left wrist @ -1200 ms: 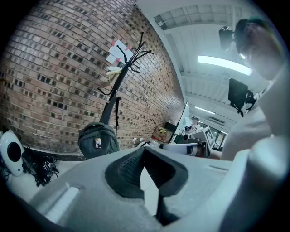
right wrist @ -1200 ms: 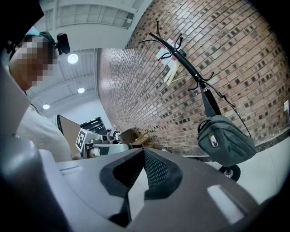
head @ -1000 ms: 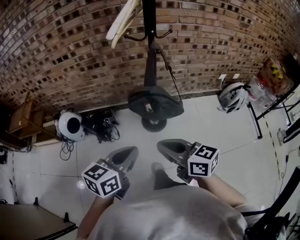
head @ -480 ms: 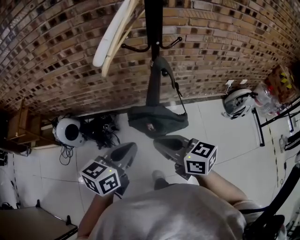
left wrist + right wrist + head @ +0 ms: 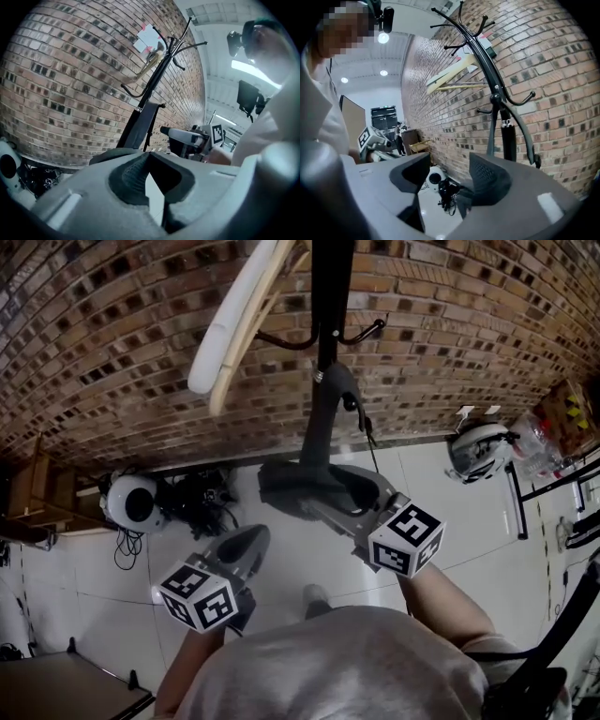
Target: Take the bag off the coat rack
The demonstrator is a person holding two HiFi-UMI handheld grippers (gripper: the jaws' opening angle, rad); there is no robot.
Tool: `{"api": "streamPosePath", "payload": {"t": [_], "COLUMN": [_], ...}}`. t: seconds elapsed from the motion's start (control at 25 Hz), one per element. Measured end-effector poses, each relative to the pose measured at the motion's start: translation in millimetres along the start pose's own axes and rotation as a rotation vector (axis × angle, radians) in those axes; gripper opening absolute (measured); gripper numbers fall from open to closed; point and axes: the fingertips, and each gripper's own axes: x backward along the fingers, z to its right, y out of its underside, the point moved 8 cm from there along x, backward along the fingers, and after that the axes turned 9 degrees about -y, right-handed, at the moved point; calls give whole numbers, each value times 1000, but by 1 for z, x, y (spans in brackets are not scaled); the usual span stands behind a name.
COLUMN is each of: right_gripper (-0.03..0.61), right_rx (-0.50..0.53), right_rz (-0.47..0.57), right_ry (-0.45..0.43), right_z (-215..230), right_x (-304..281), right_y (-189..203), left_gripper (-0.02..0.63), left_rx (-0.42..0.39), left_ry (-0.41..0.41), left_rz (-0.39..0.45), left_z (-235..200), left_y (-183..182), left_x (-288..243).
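A black bag [image 5: 291, 482] hangs by its strap [image 5: 328, 404] from a hook of the black coat rack [image 5: 325, 296] against the brick wall. My right gripper [image 5: 339, 495] is up against the bag's right side. Its jaws have just been opening and stand apart with nothing between them in the right gripper view, where the strap [image 5: 509, 140] runs down behind the right pad. My left gripper [image 5: 246, 545] hangs lower left of the bag, apart from it, jaws shut and empty. The left gripper view shows the strap [image 5: 140, 125] and the right gripper [image 5: 185, 137].
A cream wooden hanger [image 5: 234, 324] sticks out from the rack to the upper left. On the floor by the wall lie a white round device [image 5: 129, 502] with black cables [image 5: 192, 502], a white helmet [image 5: 473, 451] and a wooden stool [image 5: 47, 488]. A dark table corner [image 5: 56, 690] is lower left.
Both grippers have moved forward toward the rack. The right gripper has gone from clear of the bag to against its side, and its jaws have opened. The left stays shut.
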Motion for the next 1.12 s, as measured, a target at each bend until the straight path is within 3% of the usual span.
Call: {"api": "streamPosePath", "payload": {"t": [0.08, 0.24, 0.56, 0.72, 0.92, 1.12], "right_gripper": [278, 288, 284, 231, 43, 29], "right_rx": [33, 55, 51, 36, 8, -52], "right_rz": [3, -8, -43, -75, -48, -19], "right_ry": [54, 132, 175, 208, 262, 265], "right_z": [16, 46, 77, 88, 95, 97], "right_x": [-6, -18, -48, -55, -58, -58], "right_y": [-7, -13, -6, 1, 10, 11], "left_gripper": [0, 0, 0, 0, 0, 0], "left_rx": [16, 53, 75, 86, 100, 110], "left_ry": [-1, -10, -31, -25, -17, -22], "left_rz": [-5, -14, -26, -35, -46, -39], "left_z": [-6, -16, -32, -33, -34, -32], "left_y": [4, 12, 15, 19, 25, 30], "left_x": [-2, -5, -9, -14, -17, -13]}}
